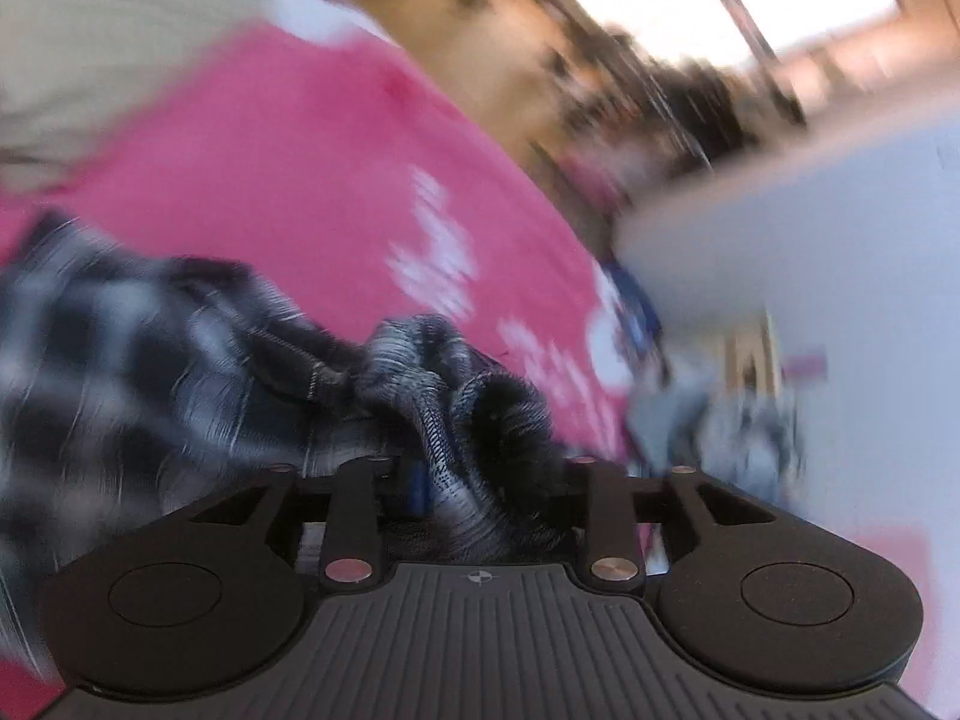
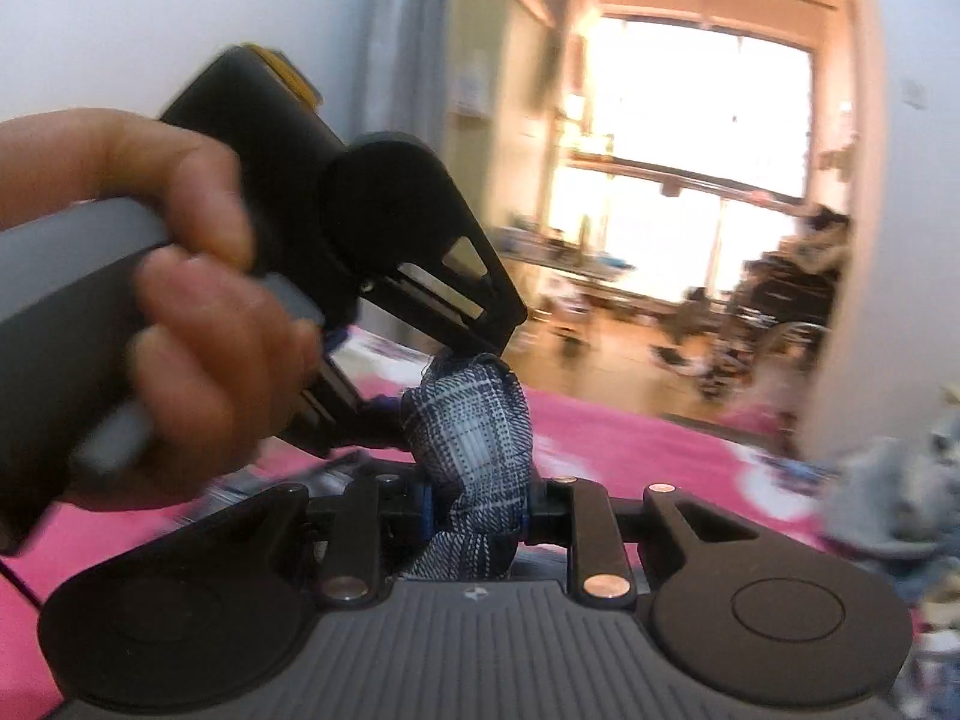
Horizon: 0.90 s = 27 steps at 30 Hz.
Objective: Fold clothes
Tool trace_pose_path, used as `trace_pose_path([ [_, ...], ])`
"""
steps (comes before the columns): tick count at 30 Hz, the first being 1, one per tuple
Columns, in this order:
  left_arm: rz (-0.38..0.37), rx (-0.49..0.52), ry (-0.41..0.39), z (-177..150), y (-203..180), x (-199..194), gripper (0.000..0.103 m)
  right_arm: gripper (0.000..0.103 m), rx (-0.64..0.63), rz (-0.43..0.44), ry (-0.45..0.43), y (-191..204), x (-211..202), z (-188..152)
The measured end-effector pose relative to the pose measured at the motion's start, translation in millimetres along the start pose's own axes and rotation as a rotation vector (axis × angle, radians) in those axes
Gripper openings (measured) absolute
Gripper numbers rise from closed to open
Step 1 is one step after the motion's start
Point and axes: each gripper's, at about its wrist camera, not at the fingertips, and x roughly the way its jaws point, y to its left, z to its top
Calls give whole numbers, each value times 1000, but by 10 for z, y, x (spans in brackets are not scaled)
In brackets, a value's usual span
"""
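Note:
A black-and-white plaid garment (image 1: 180, 360) hangs bunched over a pink bedspread (image 1: 288, 180). My left gripper (image 1: 480, 474) is shut on a fold of it, which fills the gap between the jaws. My right gripper (image 2: 474, 504) is shut on another bunched part of the same plaid garment (image 2: 474, 438). In the right wrist view the left gripper (image 2: 420, 312) and the hand holding it sit just above and left, its tip touching the same bunch of cloth. The two grippers are close together. The left wrist view is motion-blurred.
The pink bedspread (image 2: 630, 450) has white printed patterns. A beige cloth (image 1: 90, 60) lies at the upper left. A grey-blue heap of clothes (image 2: 900, 516) lies at the right. A bright window (image 2: 690, 150) and cluttered floor are beyond the bed. A white wall (image 1: 810, 228) stands to the right.

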Motion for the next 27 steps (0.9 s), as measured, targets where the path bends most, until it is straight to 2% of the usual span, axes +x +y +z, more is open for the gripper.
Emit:
trace_pose_path([
  [1, 19, 13, 28, -53, -73, 161, 47, 25, 2, -21, 24, -189, 71, -114],
  [4, 16, 29, 52, -176, -102, 313, 49, 23, 46, -78, 123, -707, 330, -529],
  [6, 23, 45, 56, -233, -42, 266, 50, 22, 139, -86, 164, -1038, 482, -714],
  [11, 79, 65, 46, -373, 268, -99, 50, 22, 317, -71, 98, -1719, 452, -725],
  [13, 116, 56, 43, -405, 420, -211, 50, 22, 343, -98, 63, -1961, 431, -715],
  [17, 185, 23, 62, -463, 718, -334, 51, 22, 425, -147, 114, -2405, 523, -906],
  [19, 230, 30, 74, -500, 807, -312, 51, 22, 460, -149, 125, -2541, 537, -995],
  [23, 249, 37, 90, -533, 885, -246, 51, 22, 475, -145, 47, -2651, 390, -923],
  [25, 261, 47, 102, -539, 909, -193, 51, 22, 481, -181, 58, -2763, 456, -1014],
  [27, 274, 52, 123, -559, 941, -122, 51, 22, 535, -196, 129, -2863, 528, -1197],
])
